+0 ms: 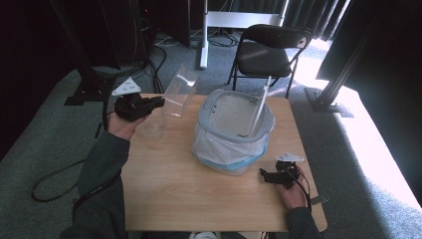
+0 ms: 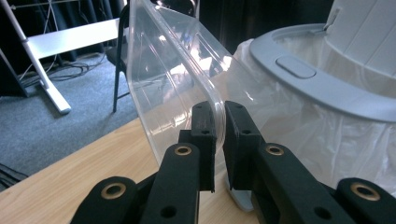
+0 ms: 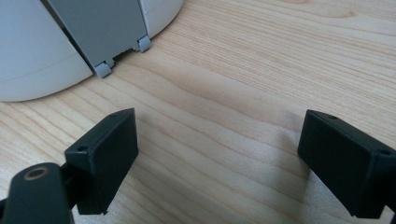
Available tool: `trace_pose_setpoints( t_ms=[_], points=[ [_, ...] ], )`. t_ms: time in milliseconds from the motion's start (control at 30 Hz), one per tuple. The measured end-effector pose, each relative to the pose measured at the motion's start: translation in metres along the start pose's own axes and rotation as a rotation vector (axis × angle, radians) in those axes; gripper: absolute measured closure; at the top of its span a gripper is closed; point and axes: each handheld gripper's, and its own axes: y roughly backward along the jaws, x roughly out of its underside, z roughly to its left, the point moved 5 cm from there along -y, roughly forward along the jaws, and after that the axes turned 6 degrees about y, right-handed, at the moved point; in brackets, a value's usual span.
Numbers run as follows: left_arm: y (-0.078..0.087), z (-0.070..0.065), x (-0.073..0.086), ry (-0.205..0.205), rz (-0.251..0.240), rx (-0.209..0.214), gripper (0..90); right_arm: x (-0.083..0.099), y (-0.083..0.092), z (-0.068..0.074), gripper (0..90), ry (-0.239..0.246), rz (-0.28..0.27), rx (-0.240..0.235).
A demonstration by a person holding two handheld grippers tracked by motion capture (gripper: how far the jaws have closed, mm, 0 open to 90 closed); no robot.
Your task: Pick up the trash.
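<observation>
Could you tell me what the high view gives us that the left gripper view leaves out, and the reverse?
High view alone: the wooden table as a whole, the right gripper resting open near the bin's base, the person's forearms, and the folding chair behind the table.

Left gripper view alone: the close-up grip, with the black jaws pinching the thin rim of the clear plastic container.

Both: the left gripper holding that container up off the table, beside the grey bin lined with a white bag.
</observation>
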Motion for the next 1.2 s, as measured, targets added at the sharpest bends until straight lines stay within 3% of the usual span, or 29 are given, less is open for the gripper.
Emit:
trace_pose_setpoints(
  t_ms=[1200],
  points=[
    [0.002,-0.026,-0.052,-0.044,-0.026,0.072,83.4,0.0,0.0,0.0,11.3,0.0,0.0,0.0]
  ],
)
